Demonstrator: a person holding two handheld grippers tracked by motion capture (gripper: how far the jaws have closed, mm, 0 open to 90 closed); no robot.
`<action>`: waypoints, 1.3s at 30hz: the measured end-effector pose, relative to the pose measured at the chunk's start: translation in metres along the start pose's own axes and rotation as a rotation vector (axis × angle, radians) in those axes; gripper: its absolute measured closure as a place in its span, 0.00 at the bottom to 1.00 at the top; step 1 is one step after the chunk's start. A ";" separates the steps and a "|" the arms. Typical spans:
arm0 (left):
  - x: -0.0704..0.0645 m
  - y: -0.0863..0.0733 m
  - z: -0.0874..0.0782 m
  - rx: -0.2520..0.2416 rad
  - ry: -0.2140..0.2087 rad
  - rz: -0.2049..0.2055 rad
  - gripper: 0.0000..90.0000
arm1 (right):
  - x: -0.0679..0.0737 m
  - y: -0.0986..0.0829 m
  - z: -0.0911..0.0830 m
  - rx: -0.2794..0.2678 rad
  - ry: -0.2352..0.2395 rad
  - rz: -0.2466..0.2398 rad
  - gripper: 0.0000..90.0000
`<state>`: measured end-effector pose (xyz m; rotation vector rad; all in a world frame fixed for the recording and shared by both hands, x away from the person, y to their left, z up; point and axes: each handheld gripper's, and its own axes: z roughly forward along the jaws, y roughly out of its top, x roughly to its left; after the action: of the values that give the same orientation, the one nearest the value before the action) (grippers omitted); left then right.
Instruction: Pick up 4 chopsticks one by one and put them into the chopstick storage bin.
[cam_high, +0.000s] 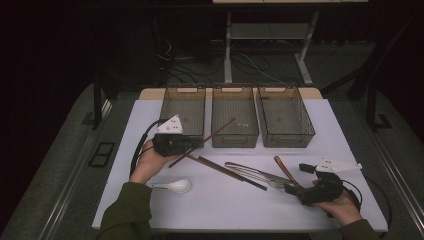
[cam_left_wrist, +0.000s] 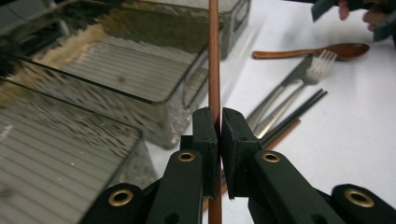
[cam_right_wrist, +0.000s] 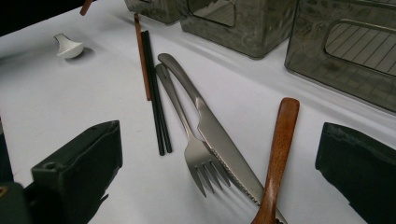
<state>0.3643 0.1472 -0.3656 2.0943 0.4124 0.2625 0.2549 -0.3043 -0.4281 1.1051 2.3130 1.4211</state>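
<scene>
White tabletop (cam_high: 220, 200) is seen under three smoked plastic bins (cam_high: 237, 117) lined up at twelve o'clock. At nine o'clock, the left gripper (cam_left_wrist: 218, 122) is held with its jaws pressed tight on a brown chopstick (cam_left_wrist: 214, 56), which is lifted and slants toward the middle bin. At four o'clock, the right gripper (cam_right_wrist: 219, 186) is held with jaws spread wide around a wooden spoon (cam_right_wrist: 278, 154), which lies against a knife (cam_right_wrist: 219, 135) and fork (cam_right_wrist: 187, 126). Black chopsticks (cam_right_wrist: 156, 98) are laid beside them. A white ceramic spoon (cam_high: 172, 186) is seen at seven o'clock.
</scene>
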 end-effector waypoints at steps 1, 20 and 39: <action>0.001 0.002 -0.002 -0.006 0.007 -0.004 0.93 | 0.001 0.000 0.000 0.000 0.002 0.001 0.01; 0.040 0.041 -0.023 -0.072 0.160 -0.061 0.93 | 0.000 -0.001 -0.002 -0.018 0.008 0.020 0.01; 0.095 0.040 -0.018 -0.121 0.344 -0.179 0.93 | 0.000 0.001 -0.003 -0.034 0.026 0.028 0.01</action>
<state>0.4527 0.1791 -0.3201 1.8815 0.7650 0.5313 0.2540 -0.3063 -0.4260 1.1204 2.2906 1.4880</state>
